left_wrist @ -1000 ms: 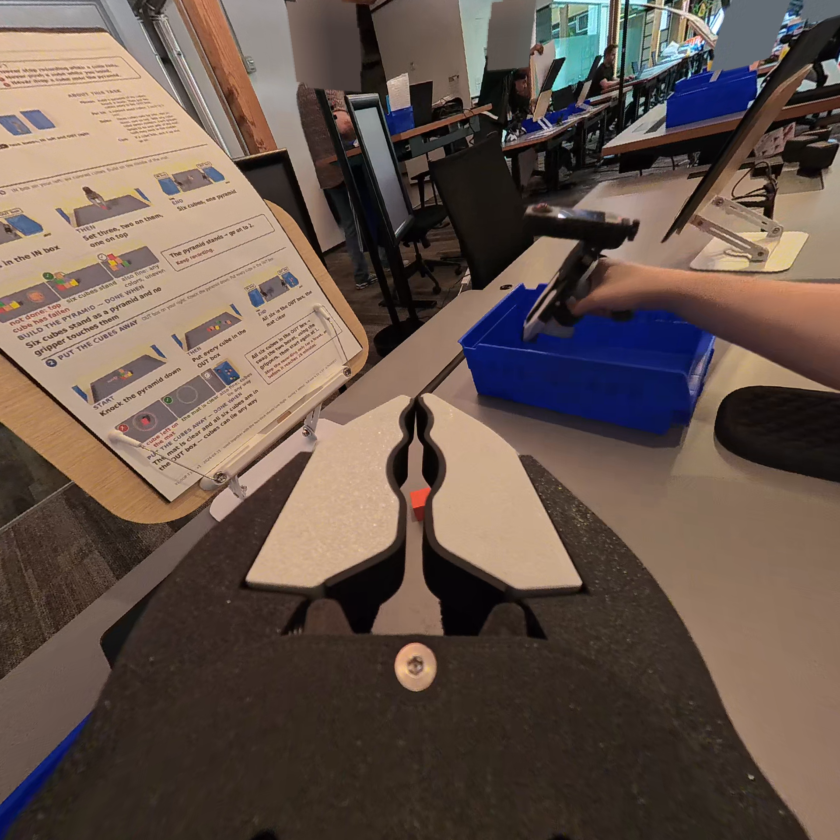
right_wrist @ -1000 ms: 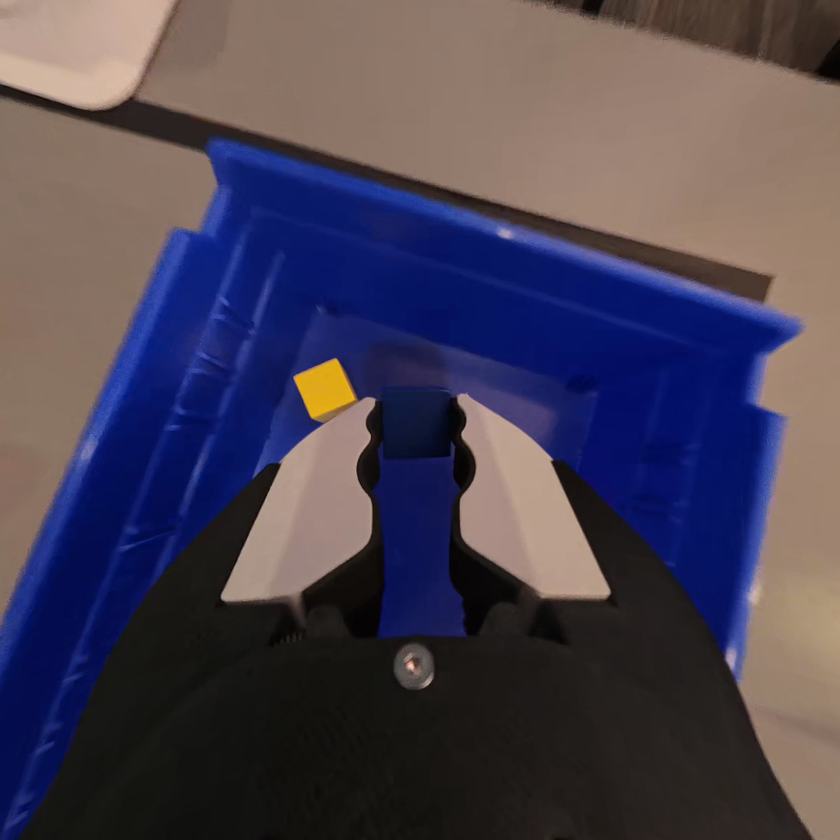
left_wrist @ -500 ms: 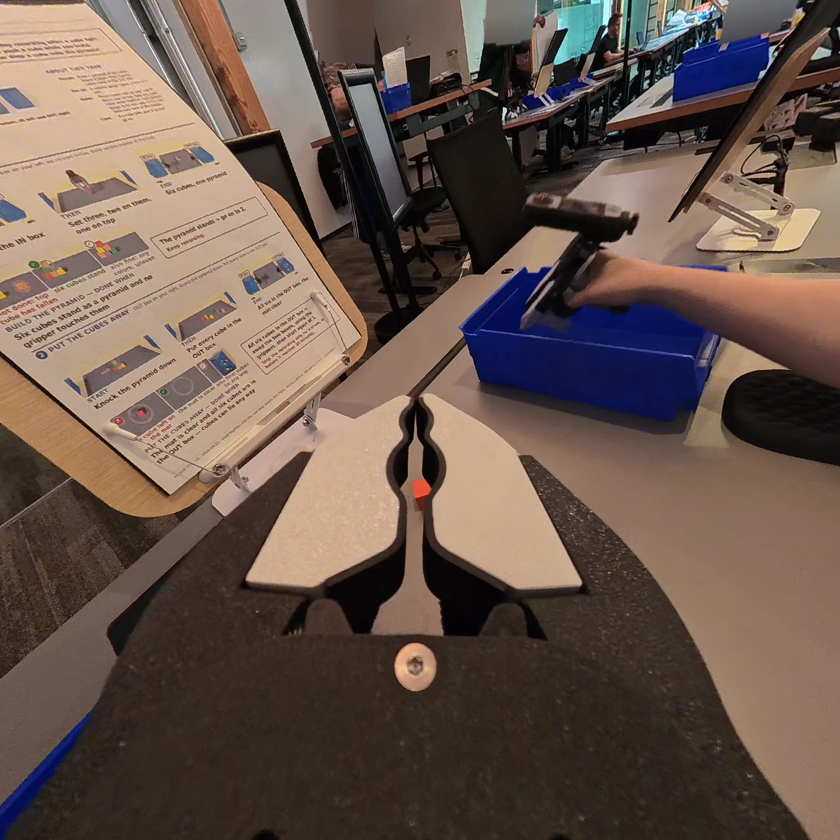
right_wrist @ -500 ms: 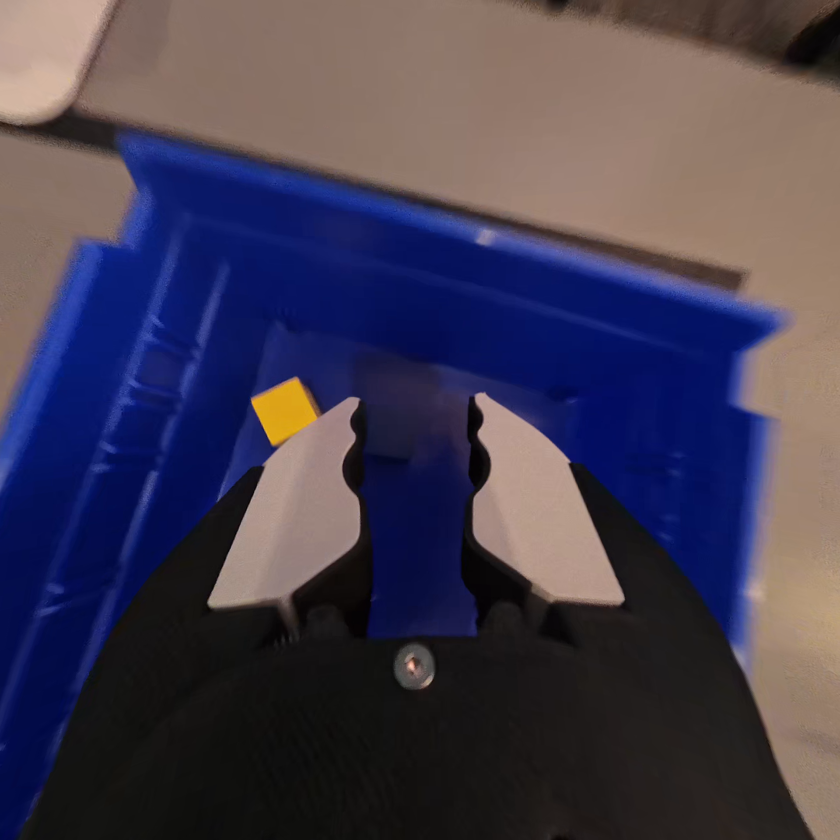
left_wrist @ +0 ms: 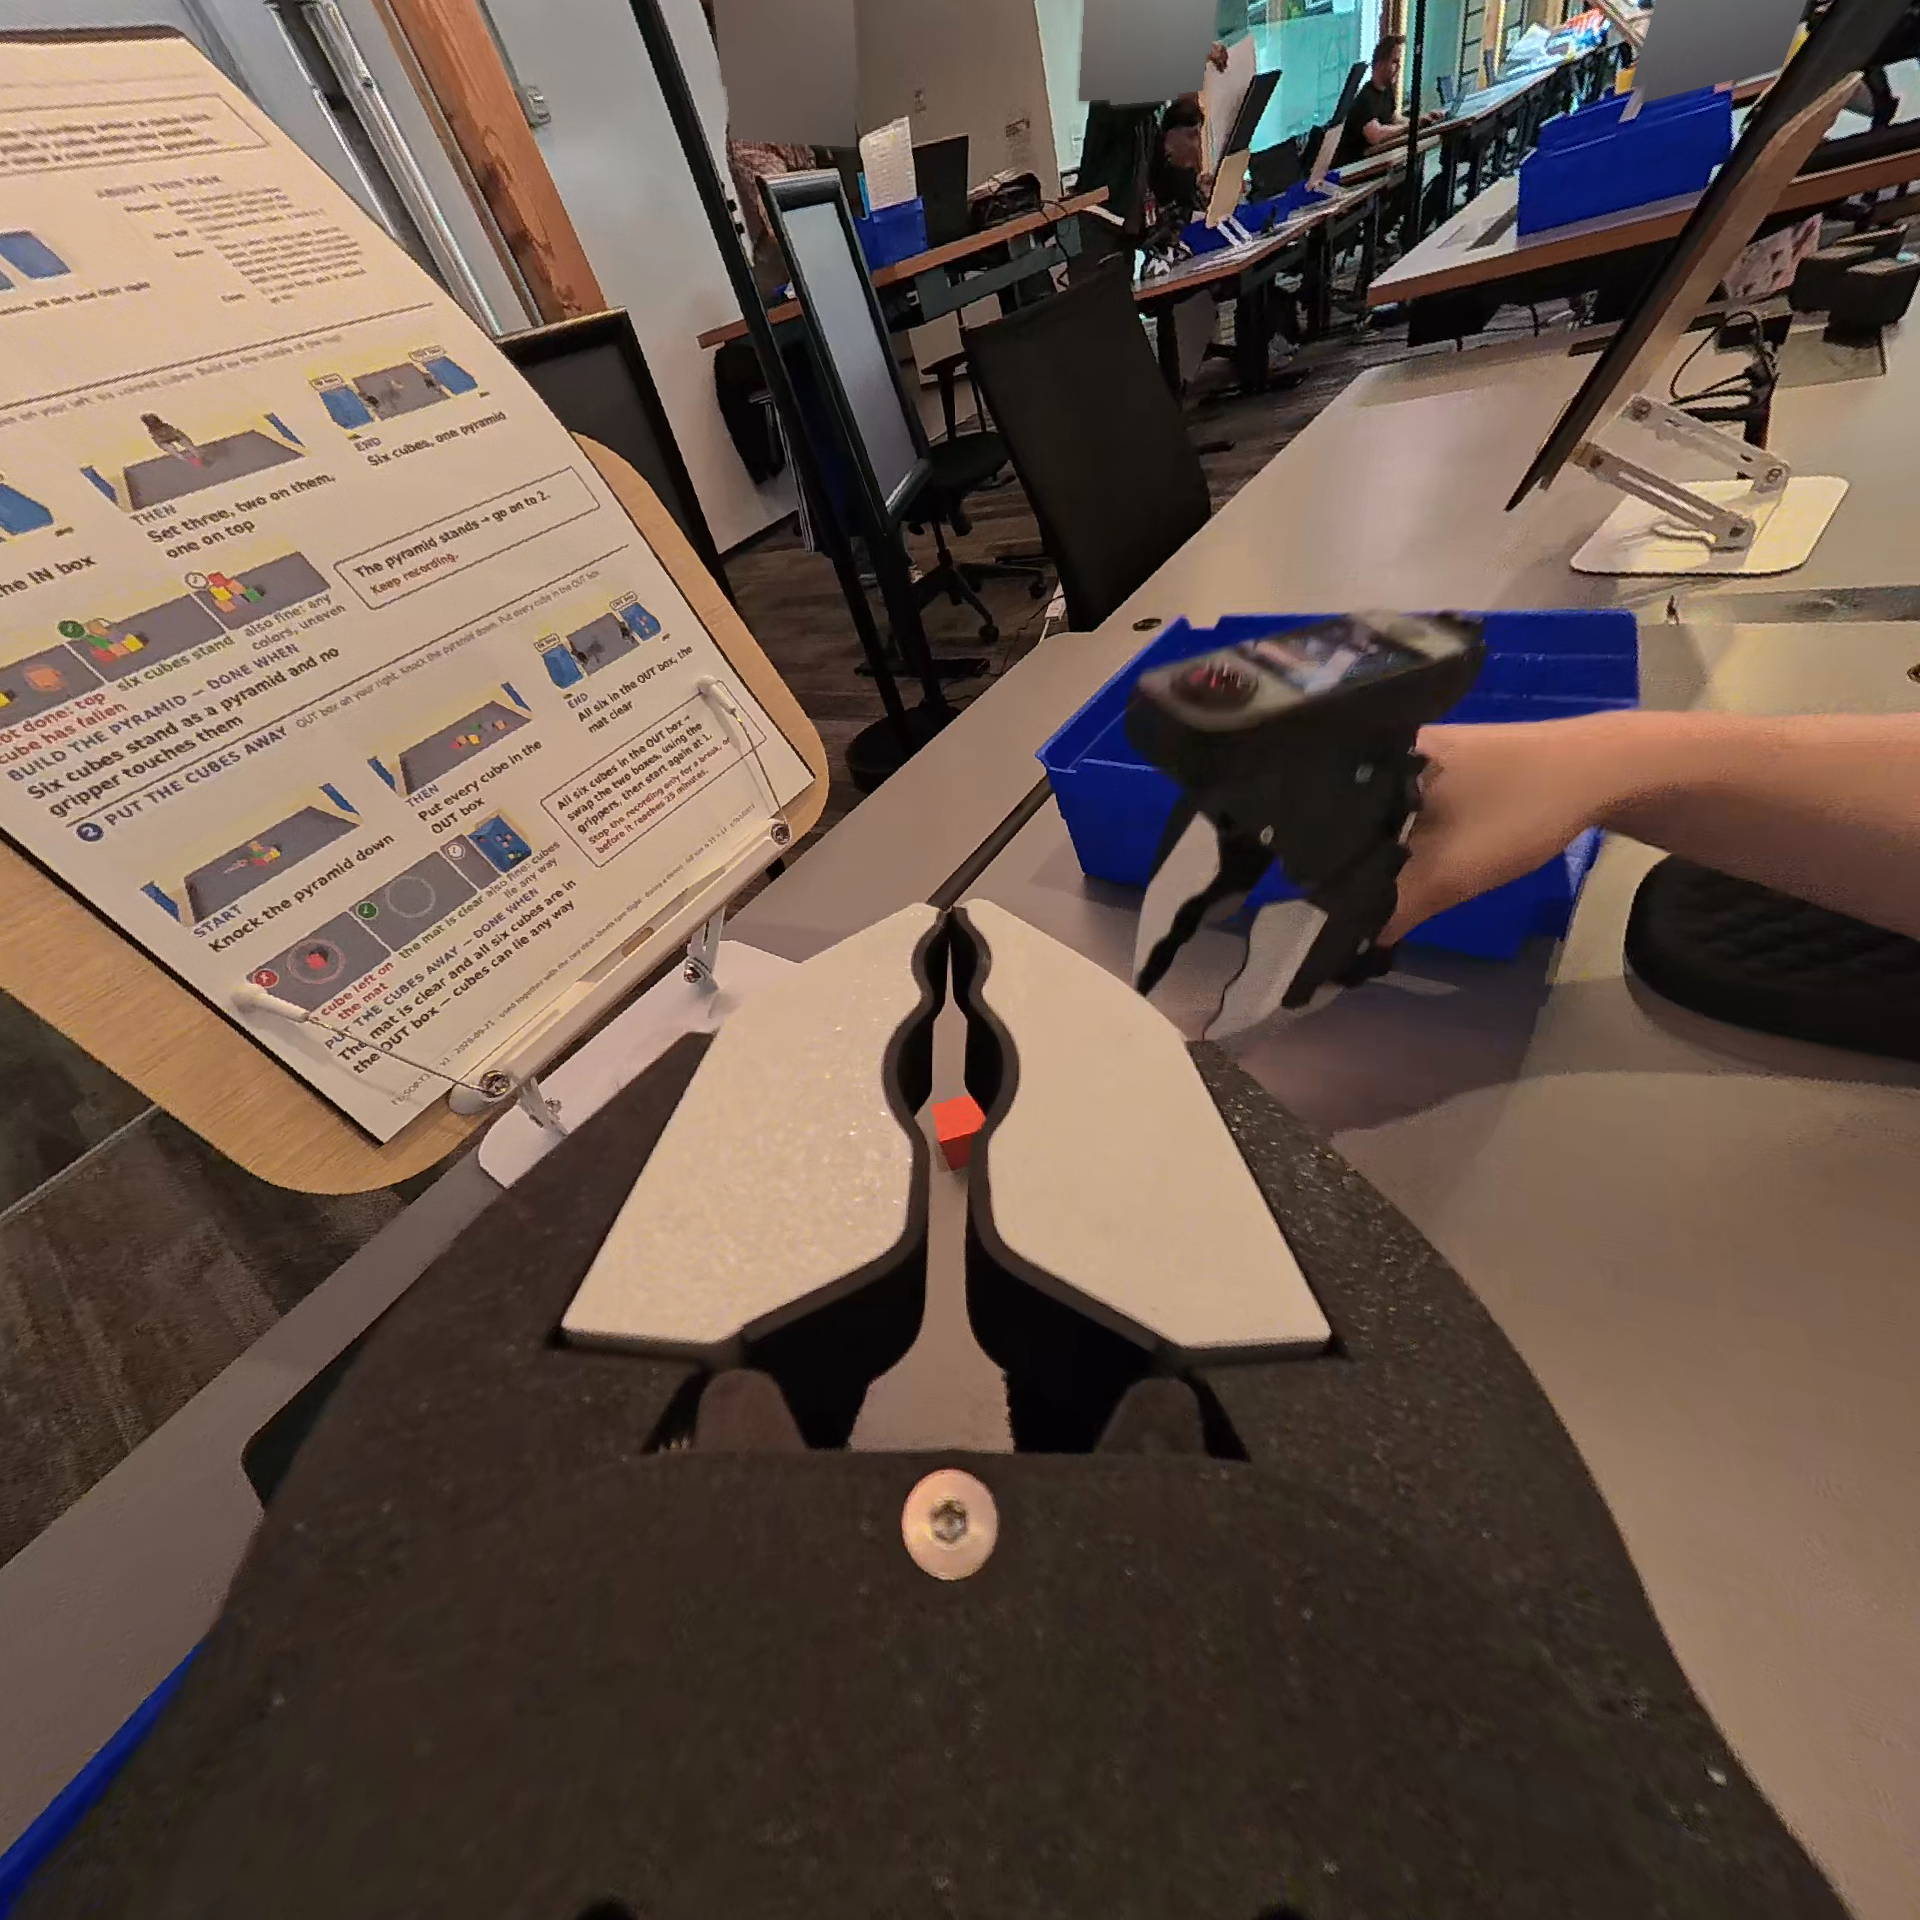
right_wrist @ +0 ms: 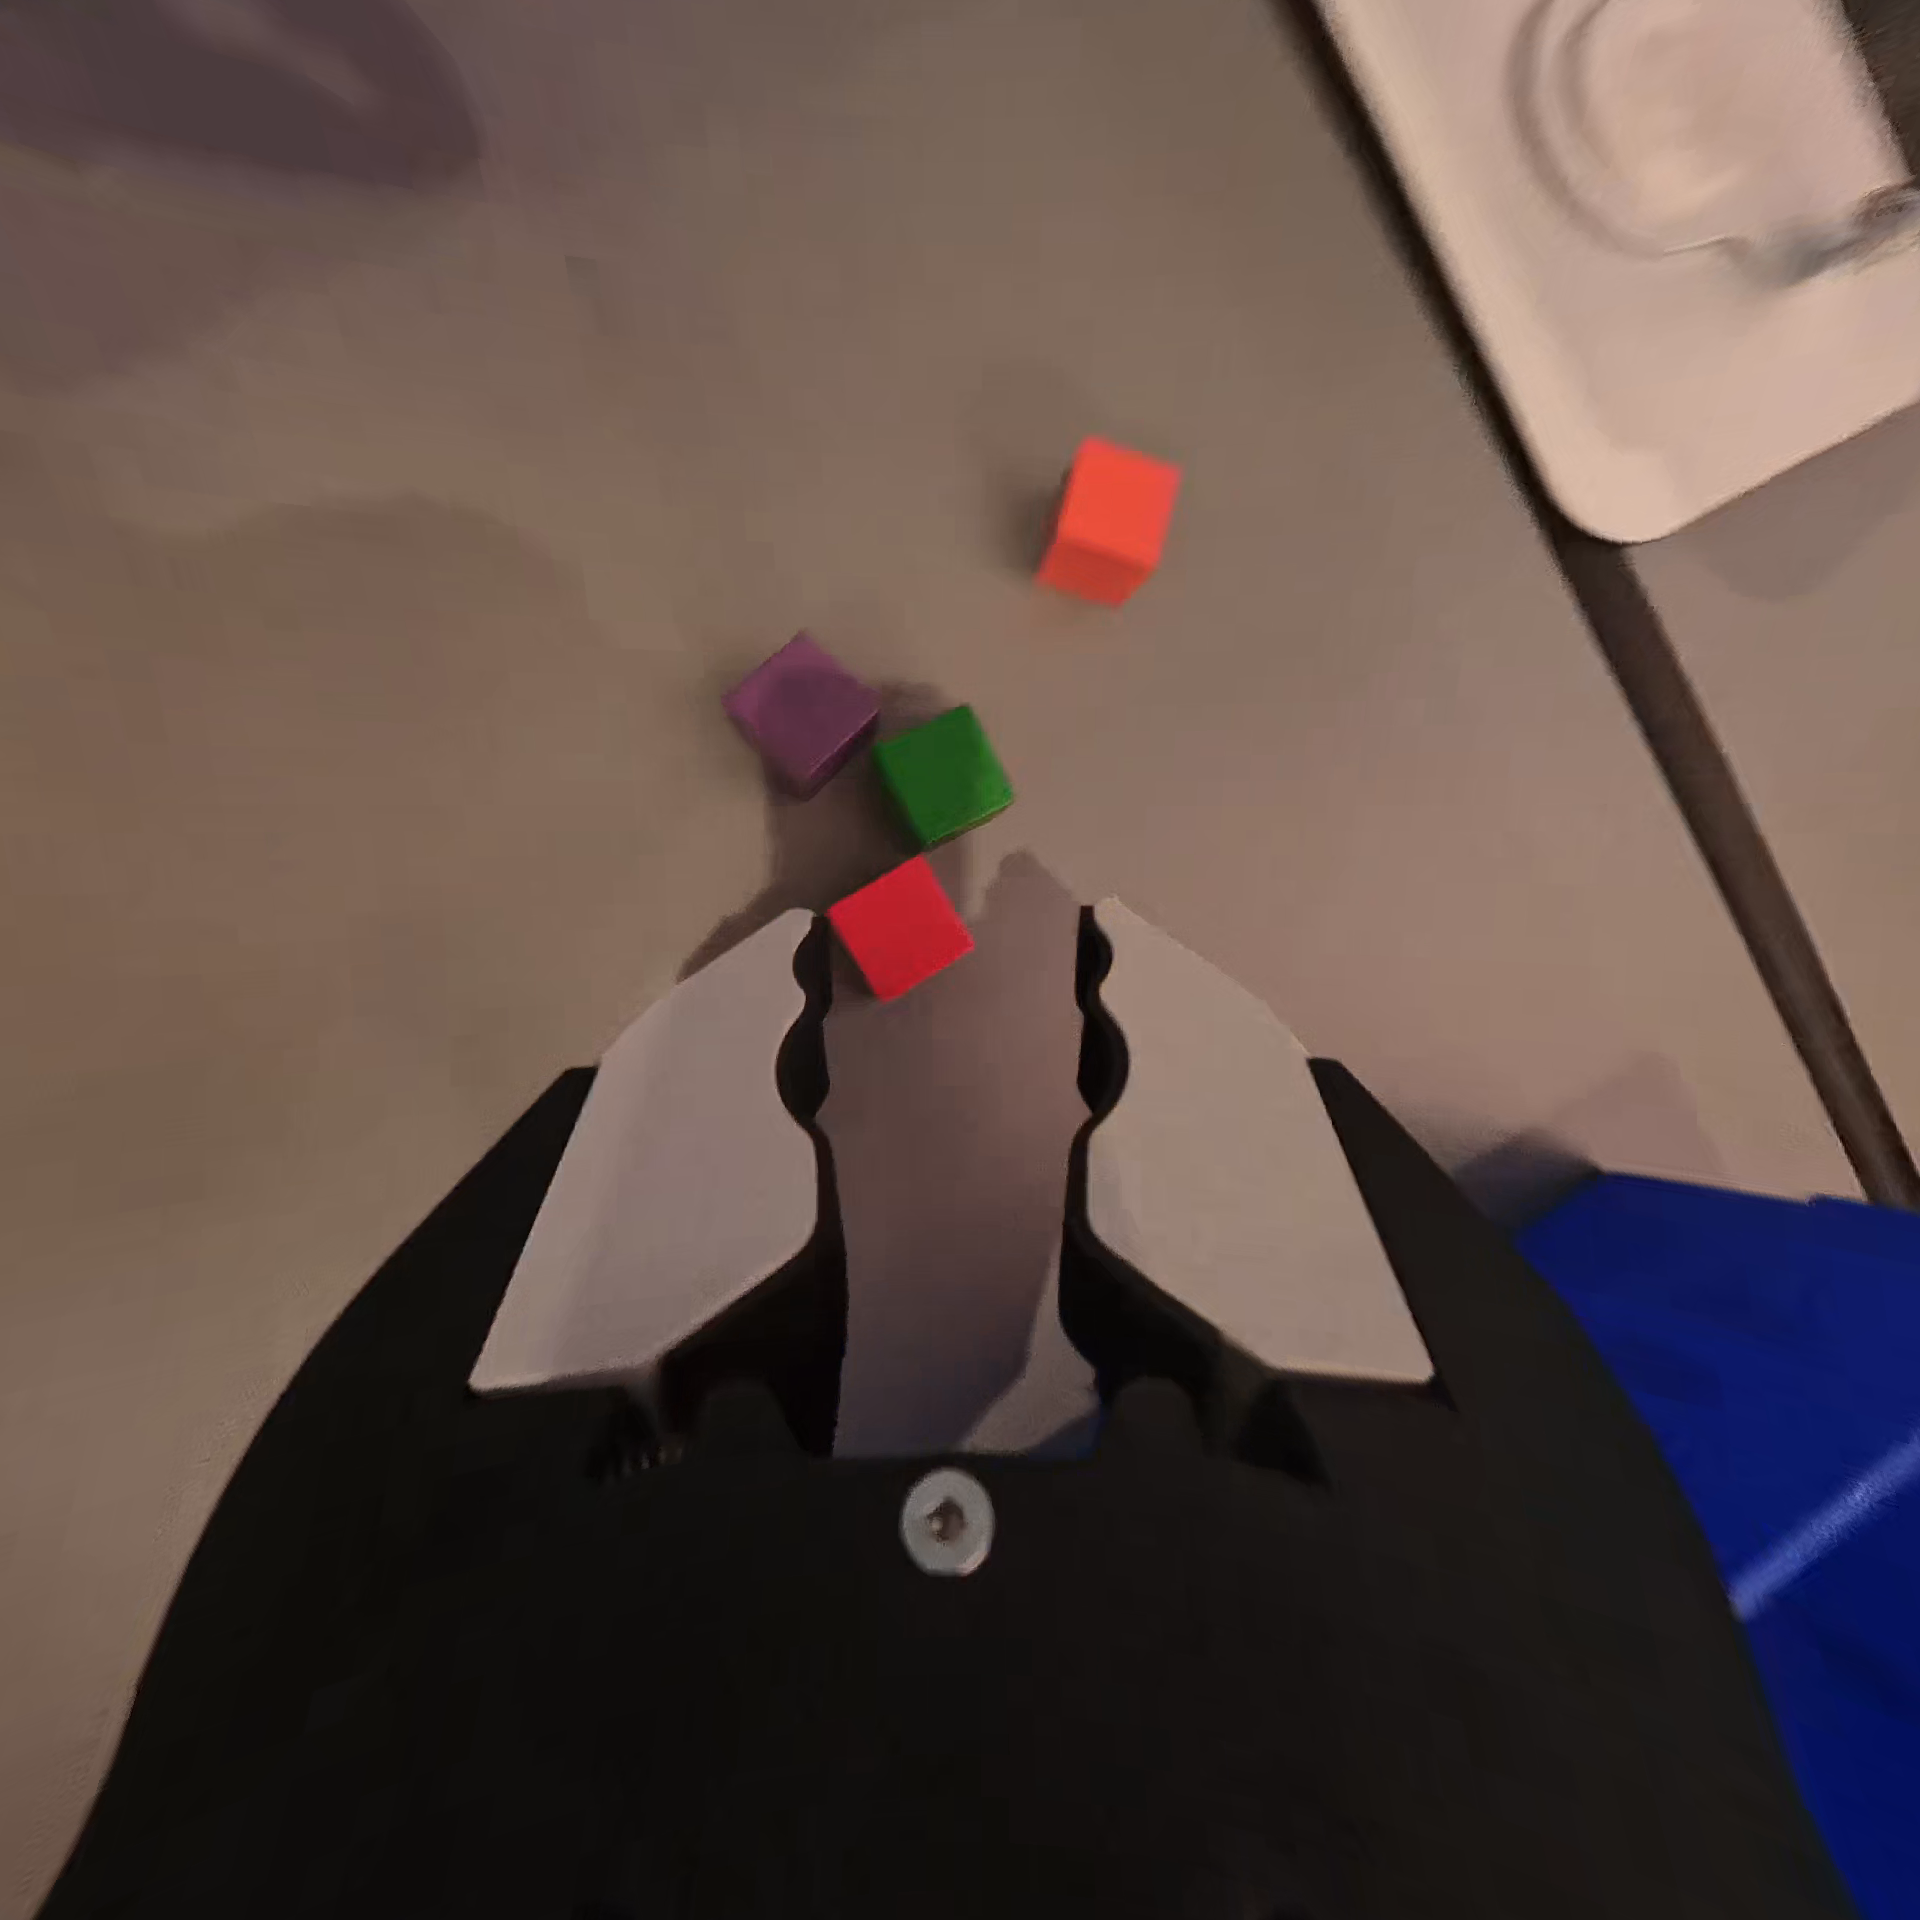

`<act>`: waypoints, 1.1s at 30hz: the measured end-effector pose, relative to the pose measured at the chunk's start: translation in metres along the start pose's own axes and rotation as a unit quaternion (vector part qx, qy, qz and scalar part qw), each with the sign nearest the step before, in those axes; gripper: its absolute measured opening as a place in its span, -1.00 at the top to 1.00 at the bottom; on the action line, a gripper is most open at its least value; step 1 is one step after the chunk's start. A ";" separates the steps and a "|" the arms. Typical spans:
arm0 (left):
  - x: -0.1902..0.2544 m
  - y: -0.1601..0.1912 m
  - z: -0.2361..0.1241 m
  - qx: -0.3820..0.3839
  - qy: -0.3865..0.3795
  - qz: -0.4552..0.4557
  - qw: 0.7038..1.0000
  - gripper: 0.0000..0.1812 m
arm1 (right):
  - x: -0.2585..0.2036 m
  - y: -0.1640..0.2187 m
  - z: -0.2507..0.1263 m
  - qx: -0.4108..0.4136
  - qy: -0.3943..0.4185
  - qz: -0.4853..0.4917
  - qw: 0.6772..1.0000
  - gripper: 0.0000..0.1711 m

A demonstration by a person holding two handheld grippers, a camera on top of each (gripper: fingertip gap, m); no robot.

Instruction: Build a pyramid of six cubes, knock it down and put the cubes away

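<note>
In the right wrist view my right gripper (right_wrist: pixel 948 920) is open above the grey table (right_wrist: pixel 416 623). A red cube (right_wrist: pixel 900 928) lies on the table just off the left fingertip (right_wrist: pixel 769 966), and neither pad presses on it. A green cube (right_wrist: pixel 942 774), a purple cube (right_wrist: pixel 802 712) and an orange cube (right_wrist: pixel 1110 532) lie farther ahead. In the left wrist view my left gripper (left_wrist: pixel 949 916) is shut, tips touching. A small red-orange cube (left_wrist: pixel 956 1132) shows through the slit, on the table beyond. The right gripper (left_wrist: pixel 1195 997), held by a hand, shows there in front of the blue bin (left_wrist: pixel 1101 790).
An instruction sheet on a wooden board (left_wrist: pixel 312 675) stands at the left. The white foot of a stand (right_wrist: pixel 1662 260) and a dark table seam (right_wrist: pixel 1714 831) lie right of the cubes. A corner of the blue bin (right_wrist: pixel 1766 1403) shows. A black pad (left_wrist: pixel 1787 977) lies to the right. The gap from one gripper's tips to the other's is roughly 25 centimeters.
My right gripper opened and let the blue cube go in the bin beside a yellow cube. It then swung out to over the loose cubes. My left gripper stayed shut.
</note>
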State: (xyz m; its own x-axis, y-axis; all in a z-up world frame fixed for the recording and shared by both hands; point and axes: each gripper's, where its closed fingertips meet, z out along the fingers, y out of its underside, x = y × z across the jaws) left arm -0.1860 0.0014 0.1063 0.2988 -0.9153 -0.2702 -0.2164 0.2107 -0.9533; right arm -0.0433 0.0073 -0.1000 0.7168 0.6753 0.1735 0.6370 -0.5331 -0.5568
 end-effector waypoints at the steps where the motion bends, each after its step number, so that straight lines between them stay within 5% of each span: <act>1: 0.001 0.000 0.000 0.000 0.002 0.004 1.000 1.00 | 0.000 0.008 0.010 -0.019 0.006 -0.018 1.000 0.46; 17: 0.013 0.010 0.013 -0.027 0.016 0.027 0.999 1.00 | -0.010 0.028 0.039 -0.087 -0.047 -0.016 0.995 0.66; 21: 0.011 0.006 0.009 -0.021 0.009 0.028 0.999 1.00 | -0.014 0.014 0.008 -0.041 -0.027 -0.021 0.999 0.66; 26: 0.006 0.000 0.002 -0.010 -0.001 0.026 1.000 1.00 | 0.042 -0.004 -0.090 0.074 0.074 0.037 0.994 0.66; 29: 0.004 0.000 0.001 -0.010 -0.004 0.022 1.000 1.00 | 0.116 0.043 -0.134 0.070 0.153 0.147 0.975 0.66; 33: 0.007 0.002 0.003 -0.014 -0.001 0.017 1.000 1.00 | 0.173 0.146 -0.125 -0.016 0.150 0.330 0.932 0.65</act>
State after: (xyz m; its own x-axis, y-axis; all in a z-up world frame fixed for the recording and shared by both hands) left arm -0.1812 -0.0032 0.1019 0.2916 -0.9072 -0.3031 -0.2526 0.2326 -0.9392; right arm 0.2091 -0.0178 -0.0502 0.9994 0.0239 0.0241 0.0336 -0.8004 -0.5985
